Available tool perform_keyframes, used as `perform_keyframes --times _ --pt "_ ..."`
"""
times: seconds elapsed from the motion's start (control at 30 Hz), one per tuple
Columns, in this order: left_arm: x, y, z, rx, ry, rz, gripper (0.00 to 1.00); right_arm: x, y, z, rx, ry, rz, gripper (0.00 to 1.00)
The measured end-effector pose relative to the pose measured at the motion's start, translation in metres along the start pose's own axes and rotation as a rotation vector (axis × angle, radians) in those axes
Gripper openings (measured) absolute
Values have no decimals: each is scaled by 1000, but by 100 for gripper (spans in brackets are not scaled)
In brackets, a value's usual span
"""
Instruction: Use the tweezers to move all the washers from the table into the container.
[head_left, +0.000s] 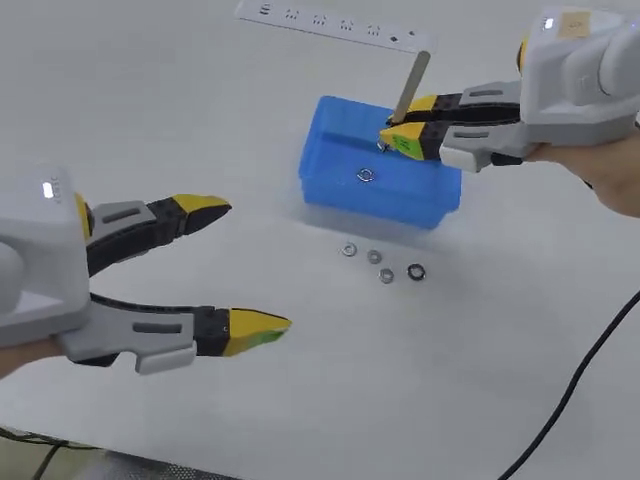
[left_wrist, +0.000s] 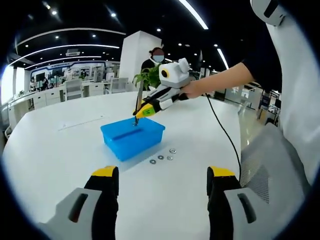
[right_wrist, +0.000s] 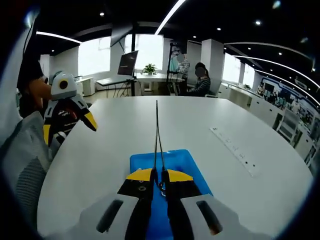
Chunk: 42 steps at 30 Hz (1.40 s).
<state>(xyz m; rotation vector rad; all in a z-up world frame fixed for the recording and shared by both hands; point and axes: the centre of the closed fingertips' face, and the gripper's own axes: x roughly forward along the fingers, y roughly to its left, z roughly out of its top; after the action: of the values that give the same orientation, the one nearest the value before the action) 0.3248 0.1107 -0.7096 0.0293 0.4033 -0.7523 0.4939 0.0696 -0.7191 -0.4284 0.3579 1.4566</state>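
Four washers, three silvery and one dark, lie clustered on the desk at 6 o'clock of the blue container, which holds another. The left claw hangs wide open at their 8 o'clock. The right claw pinches the tweezers above the container.

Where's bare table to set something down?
Bare table lies left of the blue container, up to the power strip, and in front of the washers, between the left gripper and the cable. Crowded over the container, where the right gripper holds tweezers.
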Motion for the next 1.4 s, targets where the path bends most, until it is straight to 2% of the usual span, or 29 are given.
perform_keyframes --times 0.13,0.33,0.57,0.83,1.03,1.4 --pt "-2 -2 0 -20 -11 3 74 9 1 -13 5 24 13 9" --pt "-5 -1 -4 -36 1 18 74 18 5 -25 16 38 25 10" --pt "-7 -5 -5 -60 -2 22 71 21 7 -35 24 59 26 10" --pt "-4 -11 -9 -71 9 6 71 17 7 -38 32 66 15 10" --pt "-2 -12 -6 -71 4 -2 71 15 7 -38 41 63 10 10" --pt "3 -7 3 -50 -12 -1 71 13 6 -31 25 53 4 8"
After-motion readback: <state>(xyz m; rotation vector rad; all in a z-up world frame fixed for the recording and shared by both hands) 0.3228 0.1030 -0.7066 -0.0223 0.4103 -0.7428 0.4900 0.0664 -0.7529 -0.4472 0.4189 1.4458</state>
